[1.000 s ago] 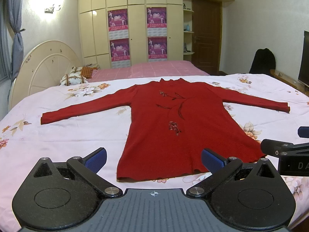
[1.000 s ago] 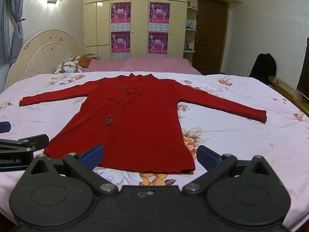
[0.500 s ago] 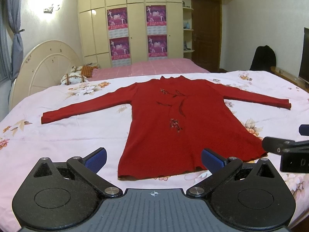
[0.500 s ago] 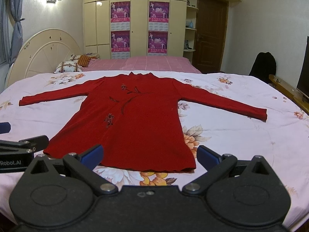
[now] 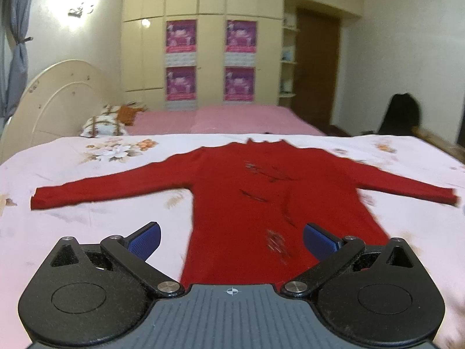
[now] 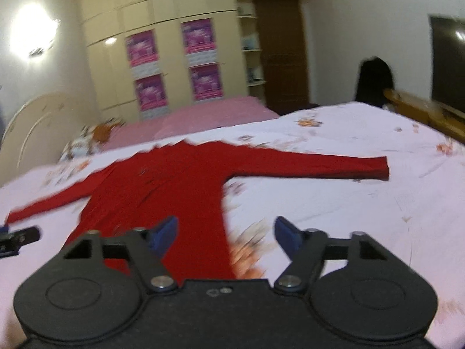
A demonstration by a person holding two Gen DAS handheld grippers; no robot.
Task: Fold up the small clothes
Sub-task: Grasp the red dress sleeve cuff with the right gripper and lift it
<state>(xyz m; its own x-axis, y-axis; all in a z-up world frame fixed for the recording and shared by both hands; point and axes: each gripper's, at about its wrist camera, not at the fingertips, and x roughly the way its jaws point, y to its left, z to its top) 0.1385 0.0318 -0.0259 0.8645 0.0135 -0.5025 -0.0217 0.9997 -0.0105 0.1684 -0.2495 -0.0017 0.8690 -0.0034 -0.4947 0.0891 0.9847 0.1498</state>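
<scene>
A red long-sleeved top [image 5: 261,197] lies flat on the floral bedsheet [image 5: 87,212], both sleeves spread out, neck away from me. It also shows in the right wrist view [image 6: 162,192], its right sleeve [image 6: 319,165] stretched to the right. My left gripper [image 5: 231,240] is open and empty, low over the top's lower body. My right gripper [image 6: 226,232] is open and empty, over the top's right side edge near the hem. The left gripper's tip [image 6: 20,235] shows at the left edge of the right wrist view.
A second bed with a pink cover [image 5: 221,119] and pillows [image 5: 101,125] stands behind. A cream headboard [image 5: 55,101] is at the left, wardrobes [image 5: 203,43] at the back, a dark chair [image 6: 375,81] and wooden furniture [image 6: 421,110] at the right.
Both grippers have moved forward and lower over the top's hem. The right gripper has also tilted and swung right. The top has not moved.
</scene>
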